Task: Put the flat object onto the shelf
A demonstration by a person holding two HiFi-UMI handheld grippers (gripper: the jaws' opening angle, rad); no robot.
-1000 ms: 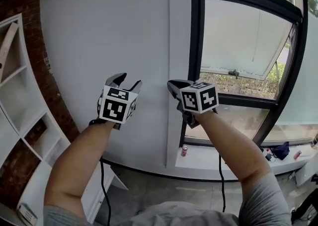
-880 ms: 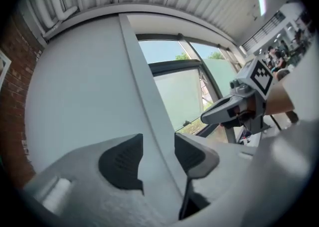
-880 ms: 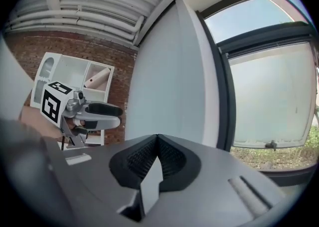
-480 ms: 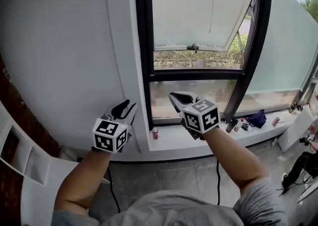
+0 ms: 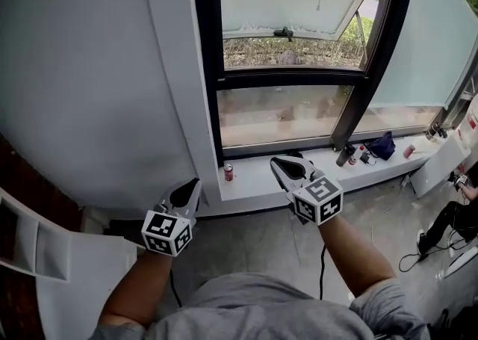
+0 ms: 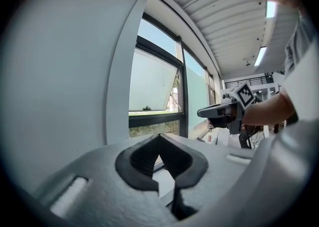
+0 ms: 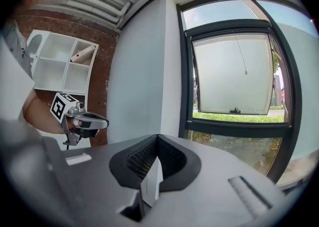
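Observation:
My left gripper (image 5: 188, 192) hangs low at the left of the head view, in front of a grey wall. Its jaws have just been closing and stand shut with nothing between them (image 6: 160, 138). To its right my right gripper (image 5: 287, 167) points at the window sill, also shut and empty (image 7: 157, 138). Each shows in the other's view: the right gripper (image 6: 205, 113), the left gripper (image 7: 97, 121). The white shelf (image 5: 33, 252) is at the lower left. In the right gripper view a pale flat board (image 7: 83, 53) leans inside an upper compartment of the shelf (image 7: 50, 66).
A black-framed window (image 5: 213, 77) fills the wall ahead. On its white sill (image 5: 258, 181) stand a red can (image 5: 228, 172), small bottles (image 5: 348, 155) and a dark blue item (image 5: 382, 144). A person (image 5: 457, 215) and cables are at the right edge.
Both grippers have sunk lower and the head view has swung from the shelf towards the window. The left jaws went from open to shut.

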